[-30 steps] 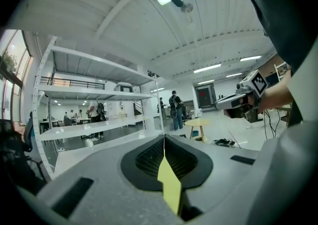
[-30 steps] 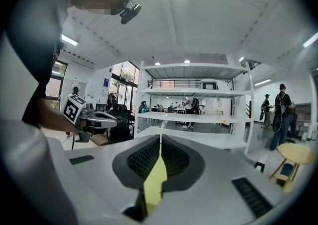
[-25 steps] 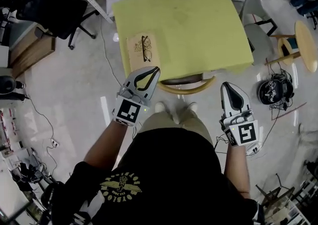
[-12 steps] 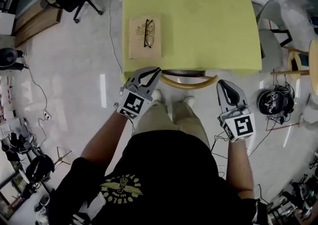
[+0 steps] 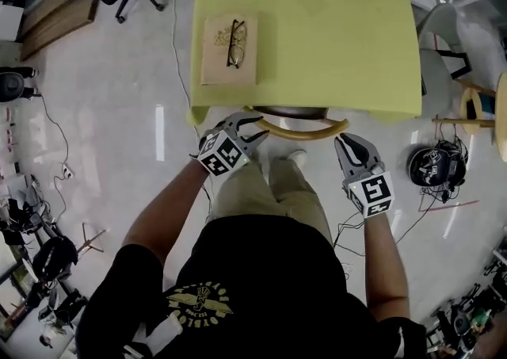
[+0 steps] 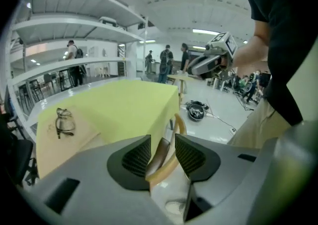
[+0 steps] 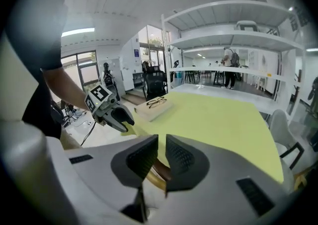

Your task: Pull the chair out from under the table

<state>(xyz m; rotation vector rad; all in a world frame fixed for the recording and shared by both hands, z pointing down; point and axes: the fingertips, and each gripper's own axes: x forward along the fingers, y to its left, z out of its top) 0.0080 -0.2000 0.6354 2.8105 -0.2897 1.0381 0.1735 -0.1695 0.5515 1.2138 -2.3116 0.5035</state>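
- Two grippers hover at the wooden chair (image 5: 305, 129), tucked under the yellow desk (image 5: 317, 32).
- Left gripper (image 5: 255, 123) jaws, just opening, straddle its curved back rail; right gripper (image 5: 345, 143) jaws closed, empty.
- Rigid, likely light: grip that rail.

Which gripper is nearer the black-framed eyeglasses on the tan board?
Left. The left gripper, jaws just opening with the curved wooden chair rail between them, is at the yellow table's near edge close to the black-framed eyeglasses; the right gripper, shut, is at the rail's opposite end.
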